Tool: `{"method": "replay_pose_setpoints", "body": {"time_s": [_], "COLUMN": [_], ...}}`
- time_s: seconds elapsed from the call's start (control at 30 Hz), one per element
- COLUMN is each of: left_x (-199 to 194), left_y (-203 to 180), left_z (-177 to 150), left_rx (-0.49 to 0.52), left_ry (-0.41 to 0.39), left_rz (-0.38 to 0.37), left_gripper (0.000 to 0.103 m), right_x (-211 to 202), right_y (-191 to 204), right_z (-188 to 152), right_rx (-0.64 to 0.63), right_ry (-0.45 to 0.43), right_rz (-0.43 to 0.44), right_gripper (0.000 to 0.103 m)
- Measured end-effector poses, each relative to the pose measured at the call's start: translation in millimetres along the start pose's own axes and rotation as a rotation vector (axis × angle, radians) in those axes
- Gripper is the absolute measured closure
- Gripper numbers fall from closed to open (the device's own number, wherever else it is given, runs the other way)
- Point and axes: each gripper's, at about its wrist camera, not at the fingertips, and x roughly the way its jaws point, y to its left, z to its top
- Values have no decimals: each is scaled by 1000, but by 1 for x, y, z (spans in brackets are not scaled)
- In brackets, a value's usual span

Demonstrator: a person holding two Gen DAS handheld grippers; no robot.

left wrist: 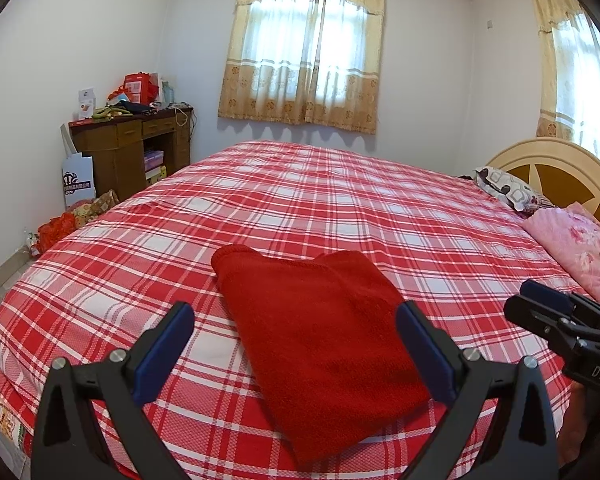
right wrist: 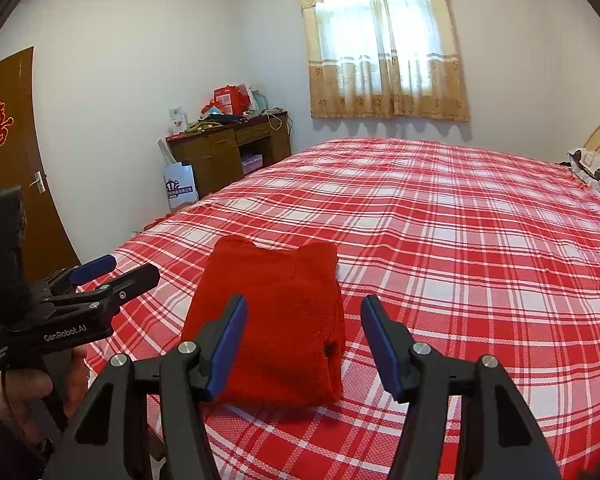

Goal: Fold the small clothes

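A red knitted garment (left wrist: 320, 340) lies folded into a thick rectangle on the red-and-white checked bedspread (left wrist: 340, 200), near the bed's front edge. My left gripper (left wrist: 294, 316) hangs over its near end, open wide, with nothing pinched between the blue pads (left wrist: 164, 356). In the right wrist view the same garment (right wrist: 276, 320) sits just ahead of my right gripper (right wrist: 305, 304), which also stands open, its pads (right wrist: 228, 344) clear of the cloth. Each gripper shows in the other's view: the right gripper (left wrist: 520, 298) at the right edge, the left gripper (right wrist: 134, 268) at the left, held by a hand (right wrist: 24, 392).
Two pillows (left wrist: 572, 248) lie against the wooden headboard (left wrist: 560, 168) at the right. A brown desk (left wrist: 132, 148) piled with boxes stands in the far left corner, with bags on the floor beside it. A brown door (right wrist: 12, 152) is on the left wall.
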Motion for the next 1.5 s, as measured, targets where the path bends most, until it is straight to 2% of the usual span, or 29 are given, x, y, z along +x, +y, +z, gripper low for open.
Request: {"method": "replay_pose_setpoints", "body": {"time_s": [0.73, 1.2, 1.5], "left_x": [3, 2, -1], "left_y": [-8, -6, -4], "left_z": [-4, -2, 3], "left_rx": [3, 12, 12], "left_ry": [8, 9, -11], "left_rz": [-2, -5, 18], "left_gripper": [0, 0, 0], "right_x": [0, -7, -7], "right_y": [3, 3, 4], "right_z": [-2, -1, -2], "right_rx": [4, 2, -5], "right_ry": [1, -34, -41], "right_rz": [6, 14, 18], "right_gripper": [43, 43, 43]}}
